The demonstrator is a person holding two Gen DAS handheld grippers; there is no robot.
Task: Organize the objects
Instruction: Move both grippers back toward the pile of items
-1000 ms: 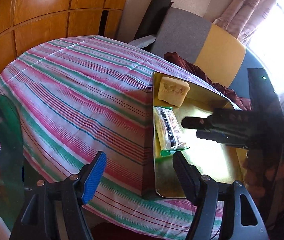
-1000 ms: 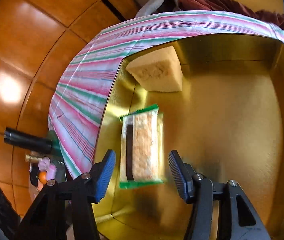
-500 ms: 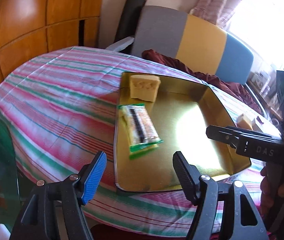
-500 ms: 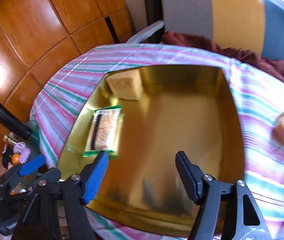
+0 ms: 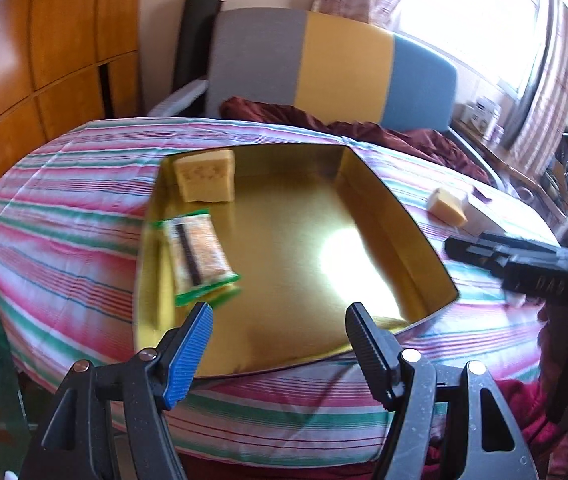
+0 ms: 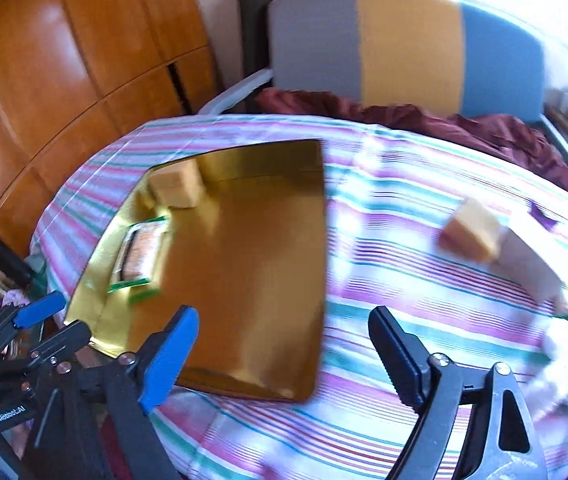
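Gold tray [image 5: 423, 252] sits on the striped tablecloth [image 5: 64, 216], shallow w/ raised walls; inside, a wrapped snack bar w/ green-edged packet [image 5: 200, 256] lies flat along the tray's left wall, and a yellow sponge block [image 5: 206, 176] stands in the far-left corner, just beyond the bar, the two near but apart; rest of tray floor bare, w/ a bright glare patch. In the right wrist view the same tray [image 6: 244, 280], packet [image 6: 140, 256] and sponge [image 6: 178, 188] show, blurred. Outside the tray, to its right on the cloth, a 2nd yellow sponge piece [image 5: 447, 206] lies touching or just beside a white box [image 5: 483, 216]; right view shows that sponge [image 6: 471, 230] against the box [image 6: 531, 260]; more small items at the cloth's right edge, too blurred to tell. Left gripper [image 5: 278, 350] hangs over the tray's near edge, jaws apart, nothing between them. Right gripper [image 6: 284, 356] is above the tray's near-right corner and the cloth; its jaws have just been opening, now wide apart, nothing between them; in the left view it shows as a dark body at the right edge [image 5: 523, 268]. Behind the table: a chair w/ grey, yellow and blue back [image 5: 331, 68], dark red cloth [image 5: 363, 128] on its seat; wood-panelled wall [image 5: 24, 60] at left; curtained bright window [image 5: 463, 12] at right.
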